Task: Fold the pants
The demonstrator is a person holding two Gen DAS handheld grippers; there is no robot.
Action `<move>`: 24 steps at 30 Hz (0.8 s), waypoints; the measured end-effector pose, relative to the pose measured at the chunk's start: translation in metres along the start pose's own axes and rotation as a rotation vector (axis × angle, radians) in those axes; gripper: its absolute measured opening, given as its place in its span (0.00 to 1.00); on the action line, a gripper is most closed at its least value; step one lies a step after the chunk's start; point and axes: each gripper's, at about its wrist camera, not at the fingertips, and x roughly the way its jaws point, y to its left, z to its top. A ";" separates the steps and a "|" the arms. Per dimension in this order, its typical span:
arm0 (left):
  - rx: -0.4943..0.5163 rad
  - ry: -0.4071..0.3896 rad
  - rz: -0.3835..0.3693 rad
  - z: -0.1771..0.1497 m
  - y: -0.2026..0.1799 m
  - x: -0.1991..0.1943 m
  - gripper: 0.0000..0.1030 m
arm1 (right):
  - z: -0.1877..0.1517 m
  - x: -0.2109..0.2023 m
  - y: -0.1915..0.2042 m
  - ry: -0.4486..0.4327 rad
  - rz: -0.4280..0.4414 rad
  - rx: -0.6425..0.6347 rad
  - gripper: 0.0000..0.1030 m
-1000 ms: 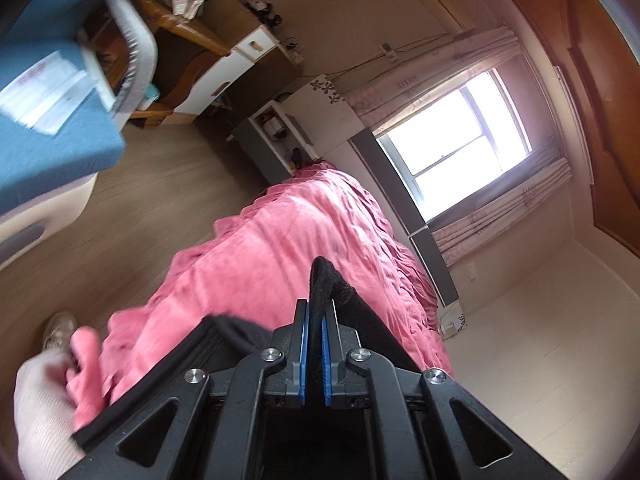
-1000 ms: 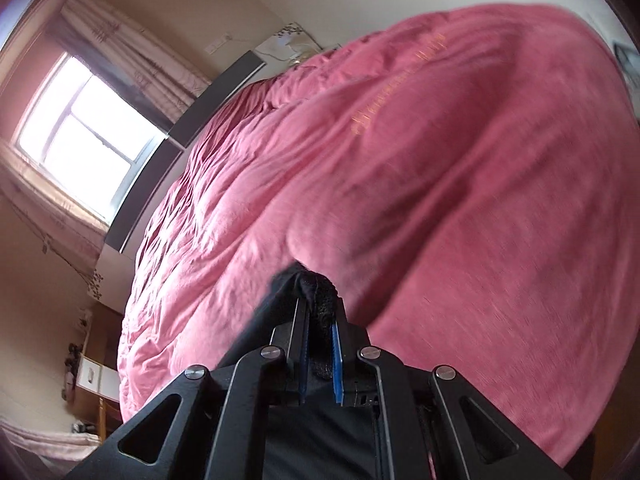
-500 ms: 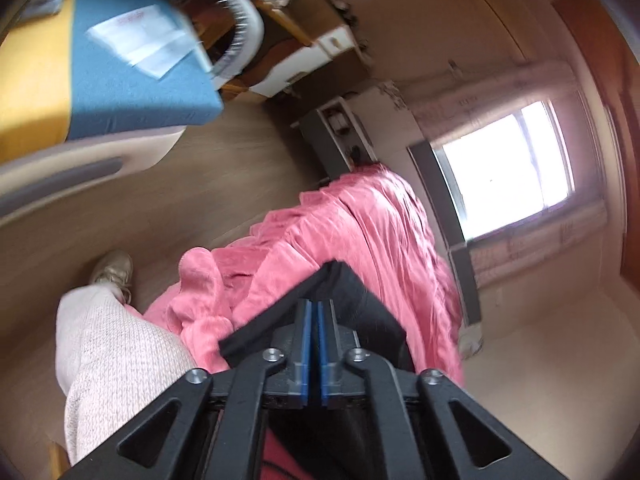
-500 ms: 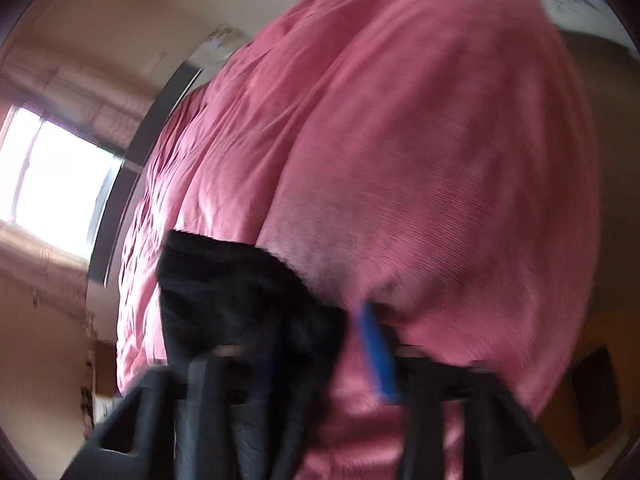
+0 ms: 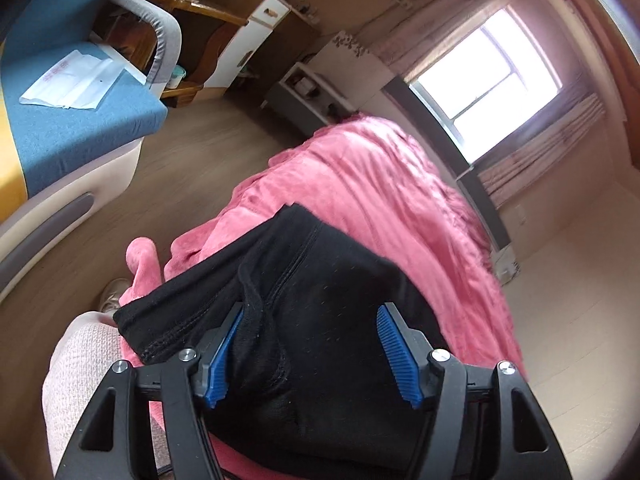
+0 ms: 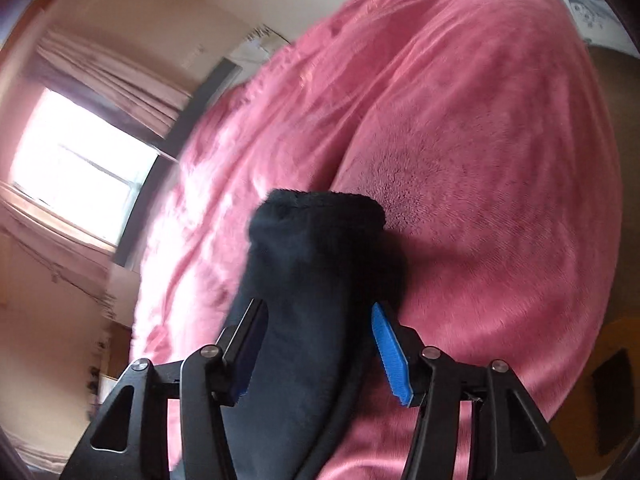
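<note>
The black pants (image 5: 320, 288) lie on a pink blanket (image 5: 372, 184) near the bed's edge. In the left wrist view my left gripper (image 5: 310, 354) is open, its blue pads wide apart, with the pants' seamed end lying between them. In the right wrist view my right gripper (image 6: 320, 354) is open too, and a folded black part of the pants (image 6: 316, 264) lies between its pads on the blanket (image 6: 480, 160).
A person's leg in pale knit trousers (image 5: 80, 364) and a shoe (image 5: 110, 300) are at the bed's edge on the wooden floor. A blue-topped bed or sofa (image 5: 72, 120) with a paper, a desk (image 5: 256, 32) and a window (image 5: 488, 84) lie beyond.
Both grippers were shut on the pants and lowered them onto the blanket; now both have opened and the pants lie loose between the pads.
</note>
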 end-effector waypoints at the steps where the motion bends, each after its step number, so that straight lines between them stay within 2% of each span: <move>1: 0.007 0.010 0.014 0.000 0.001 0.001 0.48 | 0.004 0.008 0.003 0.024 -0.031 -0.004 0.23; 2: 0.010 0.015 0.022 0.000 0.003 0.002 0.39 | 0.009 0.016 0.008 0.056 -0.055 -0.009 0.07; 3: 0.012 0.016 0.036 0.001 0.005 0.002 0.25 | 0.015 0.022 0.017 0.079 -0.075 -0.010 0.07; 4: 0.010 0.016 0.045 0.002 0.007 0.002 0.18 | 0.020 0.022 0.030 0.085 -0.064 -0.021 0.07; 5: 0.002 0.016 0.043 0.002 0.009 0.001 0.16 | 0.024 0.019 0.043 0.079 -0.030 -0.039 0.07; 6: -0.019 0.013 0.032 0.003 0.013 0.001 0.15 | 0.029 0.013 0.060 0.058 0.027 -0.064 0.07; 8: -0.040 0.003 0.026 0.005 0.016 -0.003 0.14 | 0.036 -0.012 0.092 -0.018 0.235 -0.101 0.07; 10: -0.049 -0.012 0.029 0.007 0.018 -0.007 0.12 | 0.036 -0.030 0.098 -0.066 0.348 -0.076 0.07; 12: -0.059 -0.024 0.026 0.008 0.022 -0.010 0.10 | 0.033 -0.033 0.089 -0.084 0.332 -0.065 0.07; 14: -0.069 -0.035 0.027 0.010 0.026 -0.012 0.09 | 0.027 -0.021 0.069 -0.072 0.227 -0.078 0.07; 16: -0.083 -0.045 0.038 0.011 0.030 -0.013 0.08 | 0.017 0.004 0.029 0.003 0.137 -0.004 0.07; 19: -0.111 -0.042 0.036 0.013 0.037 -0.014 0.07 | 0.005 0.027 -0.014 0.059 0.021 0.064 0.07; 20: -0.113 -0.040 0.032 0.012 0.037 -0.014 0.07 | 0.001 0.029 -0.026 0.052 0.006 0.089 0.09; 23: -0.079 -0.037 0.042 0.011 0.031 -0.015 0.07 | -0.009 0.025 -0.048 0.012 0.083 0.209 0.15; 24: -0.055 -0.035 0.058 0.010 0.028 -0.015 0.10 | -0.013 0.022 -0.048 -0.011 0.090 0.221 0.21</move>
